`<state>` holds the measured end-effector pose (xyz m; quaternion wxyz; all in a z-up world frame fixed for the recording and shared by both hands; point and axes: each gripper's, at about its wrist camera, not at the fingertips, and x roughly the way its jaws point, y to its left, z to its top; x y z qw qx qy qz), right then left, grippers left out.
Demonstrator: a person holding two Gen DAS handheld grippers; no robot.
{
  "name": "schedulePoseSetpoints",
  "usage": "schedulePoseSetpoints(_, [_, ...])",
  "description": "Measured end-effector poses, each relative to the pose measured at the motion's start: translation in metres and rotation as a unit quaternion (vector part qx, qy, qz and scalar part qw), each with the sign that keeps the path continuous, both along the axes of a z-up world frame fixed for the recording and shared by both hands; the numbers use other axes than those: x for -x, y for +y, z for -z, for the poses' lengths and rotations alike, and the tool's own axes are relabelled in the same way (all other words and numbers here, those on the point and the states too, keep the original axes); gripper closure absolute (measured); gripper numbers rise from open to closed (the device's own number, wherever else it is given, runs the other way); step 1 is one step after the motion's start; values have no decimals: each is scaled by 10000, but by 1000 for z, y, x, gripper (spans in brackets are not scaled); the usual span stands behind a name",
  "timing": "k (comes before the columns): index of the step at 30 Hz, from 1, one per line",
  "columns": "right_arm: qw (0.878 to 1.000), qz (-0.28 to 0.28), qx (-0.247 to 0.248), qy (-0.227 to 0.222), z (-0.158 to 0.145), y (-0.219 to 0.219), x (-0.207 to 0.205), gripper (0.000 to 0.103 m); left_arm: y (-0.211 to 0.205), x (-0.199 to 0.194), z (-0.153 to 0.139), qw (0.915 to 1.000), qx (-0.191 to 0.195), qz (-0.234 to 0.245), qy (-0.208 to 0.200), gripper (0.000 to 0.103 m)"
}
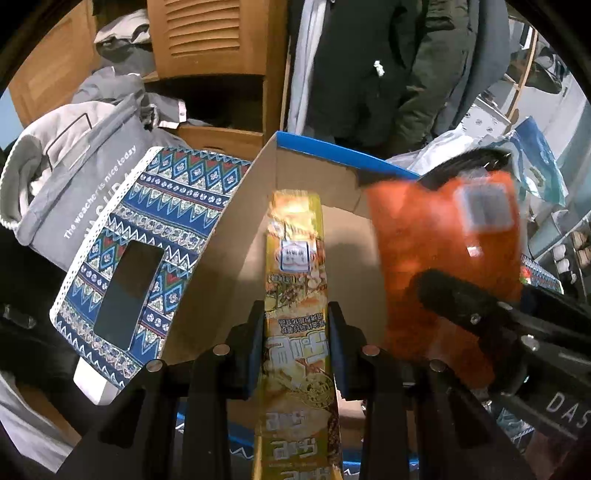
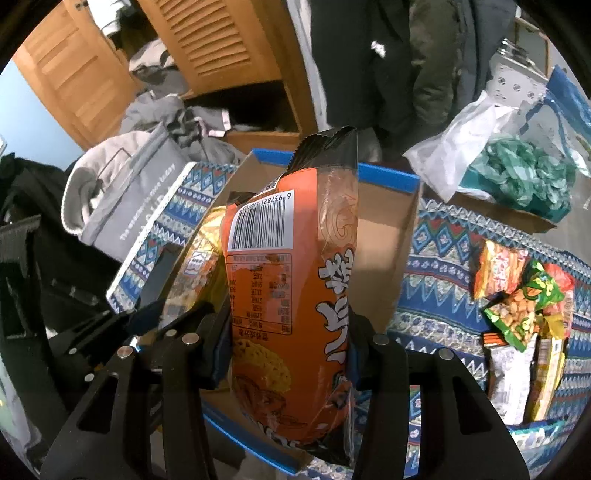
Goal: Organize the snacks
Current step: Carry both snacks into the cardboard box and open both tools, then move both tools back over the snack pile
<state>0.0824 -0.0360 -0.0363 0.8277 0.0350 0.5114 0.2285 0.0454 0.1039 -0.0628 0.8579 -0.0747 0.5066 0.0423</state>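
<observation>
Left wrist view is showing the left gripper [image 1: 295,343] pinching a yellow snack packet [image 1: 295,295] edge-on between its pads, holding it over the open cardboard box [image 1: 236,236] with the blue rim. Beside it the right gripper [image 2: 290,354] is clamping an orange snack bag [image 2: 291,295] upright, barcode facing the camera, also above the box mouth (in the left view this bag is blurring, so it seems to be moving).

Both hands appear to be carrying snacks to the box at once, so the step in hand looks like loading it. The next move is calling for lowering each packet past the box walls without the two grippers colliding, then parting the pads; the puffy orange bag may catch on the yellow one.

Everything is sitting on a patterned blue cloth [image 2: 443,258]. Toward its right edge a small pile of loose snack packets [image 2: 521,306] is waiting. A matching patterned lid [image 1: 140,236] is leaning at the box's left side. Behind, a grey fabric bag [image 1: 81,177], wooden louvred doors [image 1: 210,33] and hanging coats [image 1: 369,66] are crowding the room.
</observation>
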Motion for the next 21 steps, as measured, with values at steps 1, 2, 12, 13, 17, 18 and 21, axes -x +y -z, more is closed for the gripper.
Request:
schedulePoseSetpoints(1, [10000, -23, -25, 53, 2, 1, -1, 53, 1, 0, 0, 10000, -14, -19, -15, 70])
schedulePoseSetpoints(2, [10000, -22, -21, 90, 3, 2, -2, 50, 0, 1, -1, 10000, -53, -48, -41, 70])
schedulePoseSetpoints(12, [9996, 261, 70, -105, -3, -15, -3, 36, -7, 7, -11, 9994, -266, 45, -209, 55])
schedulePoseSetpoints(13, [9995, 289, 75, -101, -4, -18, -3, 35, -10, 7, -12, 9993, -287, 62, -215, 55])
schedulePoseSetpoints(17, [9989, 428, 148, -111, -6, -30, 1, 32, -19, 7, -14, 9992, -291, 151, -226, 53])
schedulePoseSetpoints(18, [9988, 462, 158, -98, -6, -34, 3, 32, -21, 8, -14, 9992, -282, 168, -221, 52])
schedulePoseSetpoints(21, [9982, 565, 176, -46, -6, -47, 7, 31, -27, 8, -15, 9992, -253, 215, -230, 49])
